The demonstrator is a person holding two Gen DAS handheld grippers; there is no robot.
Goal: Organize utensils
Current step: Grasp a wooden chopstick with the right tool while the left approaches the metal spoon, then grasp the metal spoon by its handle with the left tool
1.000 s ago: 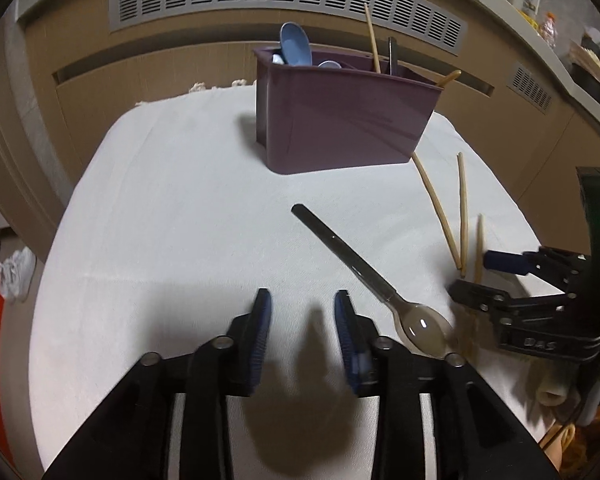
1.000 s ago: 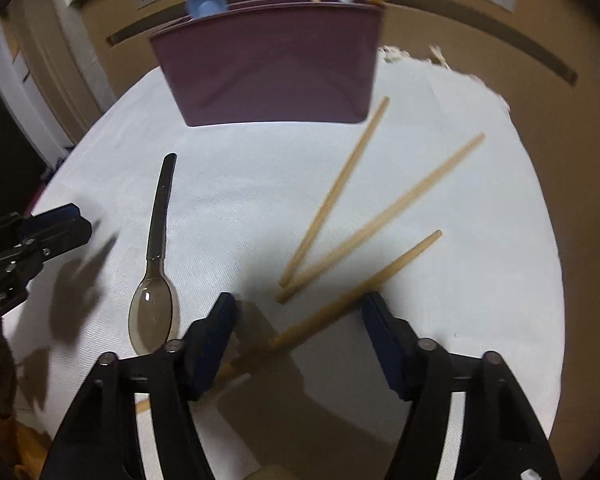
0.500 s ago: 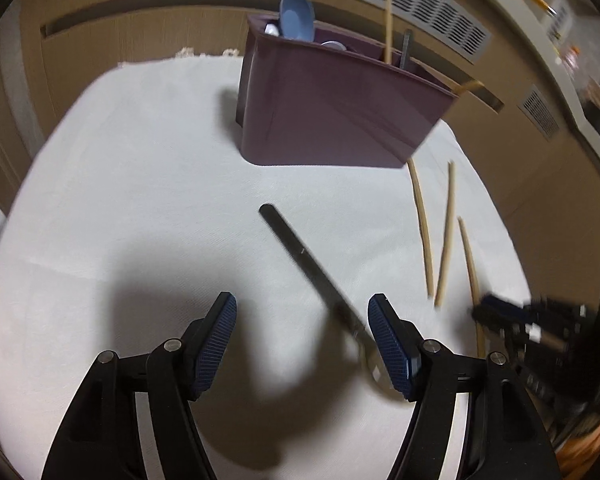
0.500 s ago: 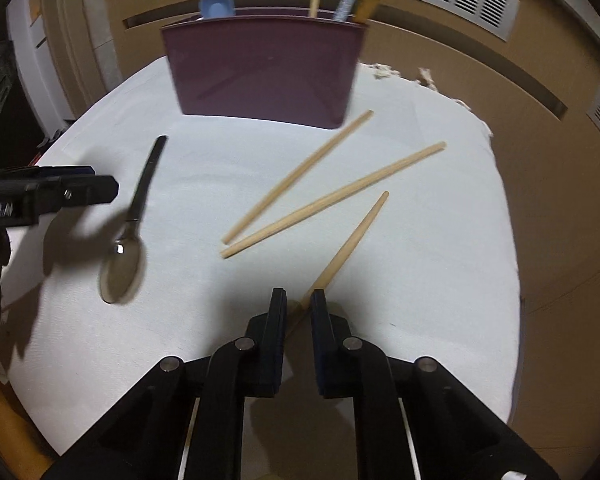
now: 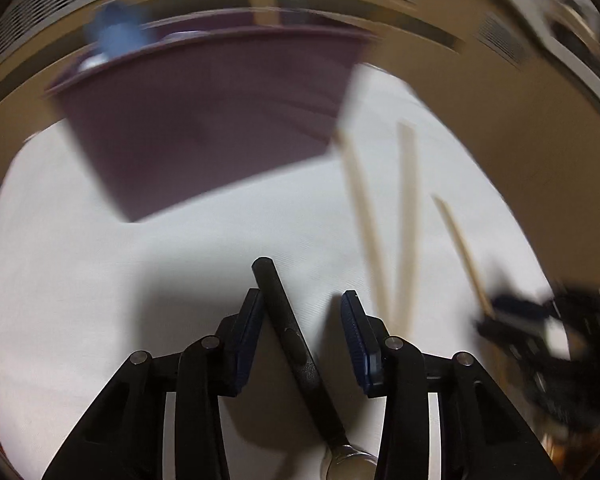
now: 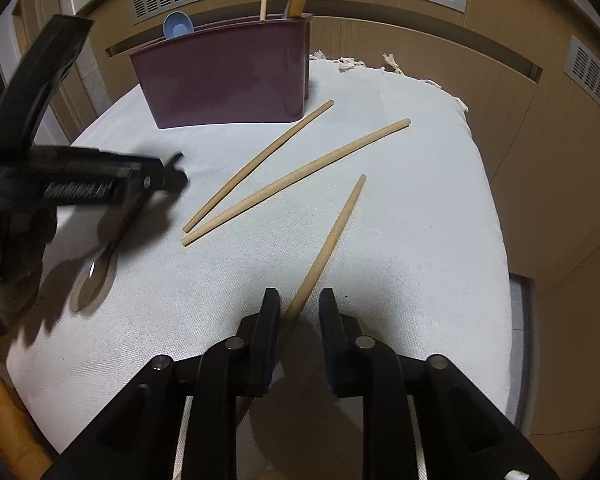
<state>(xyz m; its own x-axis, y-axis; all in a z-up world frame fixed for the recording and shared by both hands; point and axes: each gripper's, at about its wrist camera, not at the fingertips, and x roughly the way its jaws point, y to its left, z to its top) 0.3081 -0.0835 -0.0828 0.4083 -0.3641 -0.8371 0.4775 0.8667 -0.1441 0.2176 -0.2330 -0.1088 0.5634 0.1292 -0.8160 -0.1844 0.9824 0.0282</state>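
Your left gripper is spread open around the dark spoon handle lying on the white cloth, one pad touching it. Your right gripper straddles a chopstick with gaps showing, not clenched, purple holder beyond

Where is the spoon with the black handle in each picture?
Left wrist view: the spoon runs up from the bottom middle, its black handle between the left gripper fingers, touching the left one.
Right wrist view: the spoon lies at the left, its bowl on the white cloth, its handle under the left gripper.
Shared landmark: the purple utensil holder.
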